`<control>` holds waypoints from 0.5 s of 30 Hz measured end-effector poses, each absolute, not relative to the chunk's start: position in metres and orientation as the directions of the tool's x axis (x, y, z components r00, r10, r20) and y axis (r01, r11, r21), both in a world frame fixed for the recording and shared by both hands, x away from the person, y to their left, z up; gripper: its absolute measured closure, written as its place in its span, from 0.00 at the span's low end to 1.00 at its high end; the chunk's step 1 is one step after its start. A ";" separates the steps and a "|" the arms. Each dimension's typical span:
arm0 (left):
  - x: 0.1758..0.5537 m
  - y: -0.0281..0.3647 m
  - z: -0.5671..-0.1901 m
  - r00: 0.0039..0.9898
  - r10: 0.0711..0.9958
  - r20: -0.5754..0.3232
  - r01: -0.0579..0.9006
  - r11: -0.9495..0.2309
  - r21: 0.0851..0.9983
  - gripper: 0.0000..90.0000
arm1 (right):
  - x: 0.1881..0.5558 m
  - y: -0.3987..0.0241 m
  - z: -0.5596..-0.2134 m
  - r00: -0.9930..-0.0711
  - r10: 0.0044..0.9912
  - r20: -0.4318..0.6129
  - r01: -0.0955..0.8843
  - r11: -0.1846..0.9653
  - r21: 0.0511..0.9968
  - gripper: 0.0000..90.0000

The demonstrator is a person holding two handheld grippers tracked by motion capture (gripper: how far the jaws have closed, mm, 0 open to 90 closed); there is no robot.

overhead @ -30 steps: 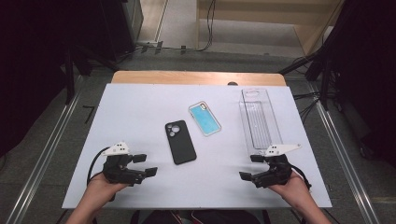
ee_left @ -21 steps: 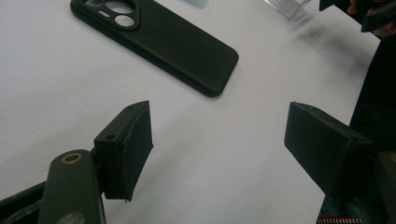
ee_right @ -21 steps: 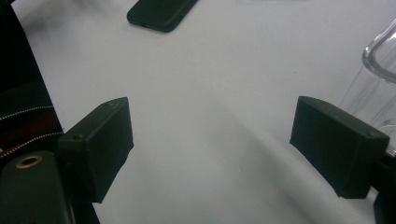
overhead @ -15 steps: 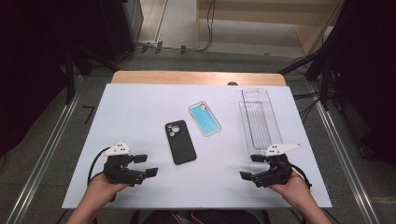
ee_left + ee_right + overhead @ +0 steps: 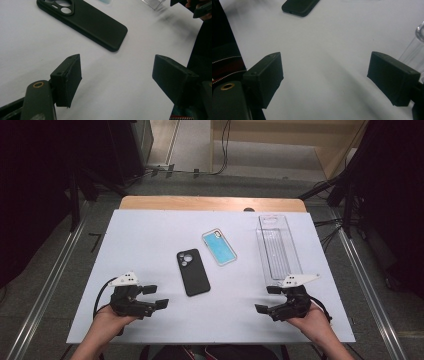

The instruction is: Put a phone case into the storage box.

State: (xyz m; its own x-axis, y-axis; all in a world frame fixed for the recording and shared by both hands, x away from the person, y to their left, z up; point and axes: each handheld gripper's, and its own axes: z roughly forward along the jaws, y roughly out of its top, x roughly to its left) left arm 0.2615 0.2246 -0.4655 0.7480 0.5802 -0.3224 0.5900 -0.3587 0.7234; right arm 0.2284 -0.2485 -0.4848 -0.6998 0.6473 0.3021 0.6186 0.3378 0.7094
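My left gripper (image 5: 150,296) and right gripper (image 5: 272,300) rest at the near table (image 5: 150,230) edge, fingers apart, holding nothing; no work is begun. Beyond lies the black phone (image 5: 192,271), untouched at mid-table, long axis running near to far, camera end farthest.

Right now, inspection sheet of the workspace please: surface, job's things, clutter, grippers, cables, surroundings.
Surface: white table top, bare around the items; a wooden edge shows at the far side.
Job's things: black phone case lying flat at centre, camera cutouts at its far end; blue phone case just beyond it, apart; clear plastic tray on the right.
Clutter: nothing seen.
Grippers: left gripper and right gripper rest near the front edge, jaws open, nothing between them.
Cables: one cable trails from the left gripper; more on the floor behind.
Surroundings: dark frames and metal rails beside the table.
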 end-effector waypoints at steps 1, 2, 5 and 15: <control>0.261 0.224 -0.465 0.747 0.581 -0.322 0.590 -0.358 0.724 0.27 | 0.229 -0.248 -0.484 -0.702 0.647 0.297 0.615 0.339 0.712 0.13; 0.261 0.224 -0.465 0.747 0.581 -0.322 0.590 -0.358 0.724 0.27 | 0.229 -0.248 -0.484 -0.702 0.647 0.297 0.615 0.339 0.712 0.13; 0.261 0.224 -0.465 0.748 0.581 -0.321 0.589 -0.358 0.724 0.27 | 0.230 -0.246 -0.480 -0.699 0.649 0.300 0.614 0.330 0.717 0.13; 0.262 0.227 -0.465 0.741 0.585 -0.328 0.594 -0.345 0.727 0.27 | 0.234 -0.236 -0.468 -0.665 0.669 0.331 0.627 0.259 0.735 0.13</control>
State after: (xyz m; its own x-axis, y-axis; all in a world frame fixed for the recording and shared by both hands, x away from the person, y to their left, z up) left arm 0.2622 0.2269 -0.4652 0.7414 0.5854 -0.3281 0.5939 -0.3446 0.7270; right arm 0.2343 -0.2364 -0.4682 -0.6652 0.6692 0.3313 0.6265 0.2588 0.7352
